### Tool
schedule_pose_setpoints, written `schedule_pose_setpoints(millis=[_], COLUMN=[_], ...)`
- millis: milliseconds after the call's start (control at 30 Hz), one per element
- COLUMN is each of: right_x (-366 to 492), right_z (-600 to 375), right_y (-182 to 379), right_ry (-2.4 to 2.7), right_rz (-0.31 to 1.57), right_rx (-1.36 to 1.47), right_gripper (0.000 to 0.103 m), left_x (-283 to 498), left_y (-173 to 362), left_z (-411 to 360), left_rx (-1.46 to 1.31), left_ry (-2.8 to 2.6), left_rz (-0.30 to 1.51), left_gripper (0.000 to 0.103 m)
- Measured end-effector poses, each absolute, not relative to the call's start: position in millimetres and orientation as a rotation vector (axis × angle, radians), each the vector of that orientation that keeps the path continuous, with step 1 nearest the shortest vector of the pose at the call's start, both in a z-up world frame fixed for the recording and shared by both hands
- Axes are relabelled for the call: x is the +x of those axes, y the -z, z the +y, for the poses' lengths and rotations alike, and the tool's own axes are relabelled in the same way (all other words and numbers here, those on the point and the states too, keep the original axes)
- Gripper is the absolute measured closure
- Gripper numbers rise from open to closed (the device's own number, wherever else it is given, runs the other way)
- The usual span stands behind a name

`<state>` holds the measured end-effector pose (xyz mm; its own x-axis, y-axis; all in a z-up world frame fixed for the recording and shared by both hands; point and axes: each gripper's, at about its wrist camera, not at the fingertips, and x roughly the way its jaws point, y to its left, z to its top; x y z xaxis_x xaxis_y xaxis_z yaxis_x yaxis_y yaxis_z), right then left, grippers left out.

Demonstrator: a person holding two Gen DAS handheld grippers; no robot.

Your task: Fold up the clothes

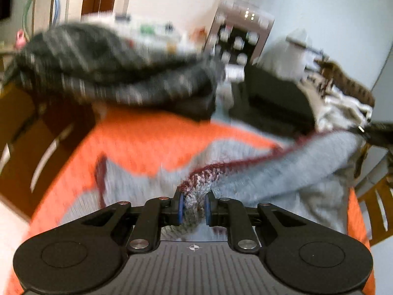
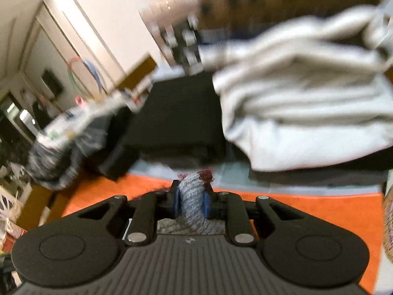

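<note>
Left wrist view only: grey knit sweater [image 1: 282,172] spread over the orange surface [image 1: 147,142], maroon trim running far right, dark striped garment [image 1: 110,73] heaped far left. Right wrist view only: pale folded clothes pile [image 2: 307,113] far right, black folded item [image 2: 176,118] centre. Both views motion-blurred; background clutter unreadable. Left gripper [image 1: 194,209] pinches the sweater's maroon-edged hem between its blue pads. Right gripper [image 2: 191,202] is clamped on a bunched grey fold of the same sweater, the rest hidden below it.
</note>
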<state>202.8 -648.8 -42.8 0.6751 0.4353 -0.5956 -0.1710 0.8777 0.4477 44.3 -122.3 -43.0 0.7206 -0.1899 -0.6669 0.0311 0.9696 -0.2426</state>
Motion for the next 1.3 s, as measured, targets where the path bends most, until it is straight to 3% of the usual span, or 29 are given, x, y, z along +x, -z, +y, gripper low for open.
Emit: schedule_pose_setpoints(millis=[267, 633, 767, 867, 900, 1300], right_x=[66.0, -68.1, -79.8, -83.7, -80.3, 28.5], right_z=[-657.2, -625.8, -619.6, -626.7, -629.8, -669.6], right_y=[-4.9, 101.4, 115.4, 99.8, 93.5, 64.2], right_ry=[-0.348, -0.268, -0.248, -0.241, -0.236, -0.223], right_rz=[0.638, 0.847, 0.916, 0.881, 0.866, 0.834], right_rx=[0.227, 0.147, 0.124, 0.142, 0.145, 0.279], right_gripper=[0.082, 0.08, 0.076, 0.064, 0.059, 0.047], left_x=[20.0, -37.0, -40.0, -33.5, -28.0, 86.7], left_y=[7.6, 89.7, 81.4, 62.5, 57.1, 45.5], left_z=[-111.3, -118.0, -116.9, -117.0, -119.7, -171.7], left_rx=[-0.127, -0.003, -0.037, -0.09, -0.093, 0.076], left_ry=[0.195, 0.218, 0.235, 0.248, 0.251, 0.353], left_rz=[0.691, 0.936, 0.895, 0.824, 0.804, 0.751], left_gripper=[0.084, 0.081, 0.07, 0.055, 0.053, 0.038])
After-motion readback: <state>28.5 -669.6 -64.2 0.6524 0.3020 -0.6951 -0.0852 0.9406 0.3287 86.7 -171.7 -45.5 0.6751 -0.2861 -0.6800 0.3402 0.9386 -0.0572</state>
